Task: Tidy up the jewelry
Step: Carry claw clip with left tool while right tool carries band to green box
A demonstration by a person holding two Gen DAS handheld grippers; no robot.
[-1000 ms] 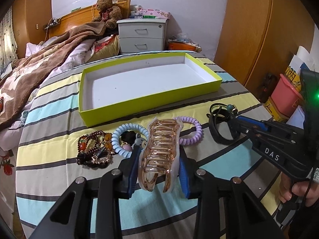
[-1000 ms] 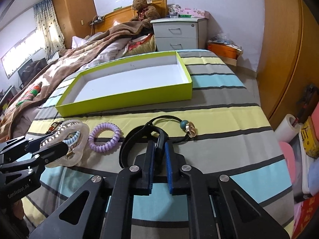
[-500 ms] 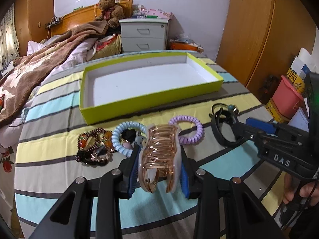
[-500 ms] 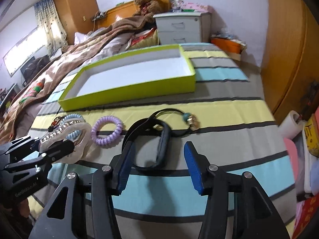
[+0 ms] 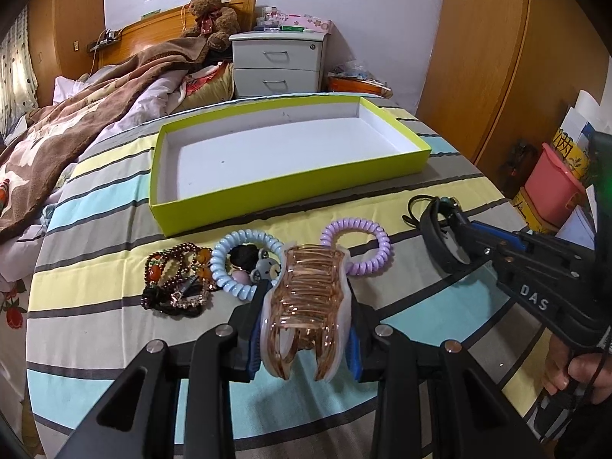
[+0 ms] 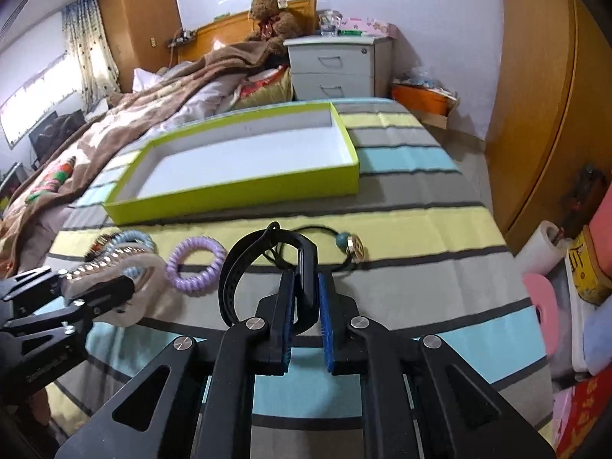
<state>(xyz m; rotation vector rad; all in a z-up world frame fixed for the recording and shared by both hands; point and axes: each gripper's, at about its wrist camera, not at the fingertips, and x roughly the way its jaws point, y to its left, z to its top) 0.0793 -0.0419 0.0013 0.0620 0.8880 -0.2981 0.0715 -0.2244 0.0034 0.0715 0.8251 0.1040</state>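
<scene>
My left gripper (image 5: 304, 317) is shut on a big rose-gold hair claw (image 5: 306, 302) and holds it just above the striped cloth. My right gripper (image 6: 306, 298) is shut on a black strap bracelet (image 6: 264, 264) and has it lifted off the table; it shows at the right in the left wrist view (image 5: 440, 237). A shallow green box with a white floor (image 5: 290, 195) lies behind, empty. A lilac coil tie (image 5: 355, 246), a blue coil tie (image 5: 244, 264) and a beaded bracelet heap (image 5: 176, 279) lie on the cloth. A black cord with a gold charm (image 6: 354, 248) lies by the strap.
The table has a striped cloth (image 5: 95, 336). A bed with a brown blanket (image 5: 76, 126) lies to the left, a grey nightstand (image 5: 279, 65) behind. A wooden wardrobe (image 6: 547, 95) stands at the right, with a pink bin (image 5: 550, 195) on the floor.
My right gripper opened half a second ago, then closed again on the black strap and raised it. My left gripper stays shut on the hair claw, lifted slightly.
</scene>
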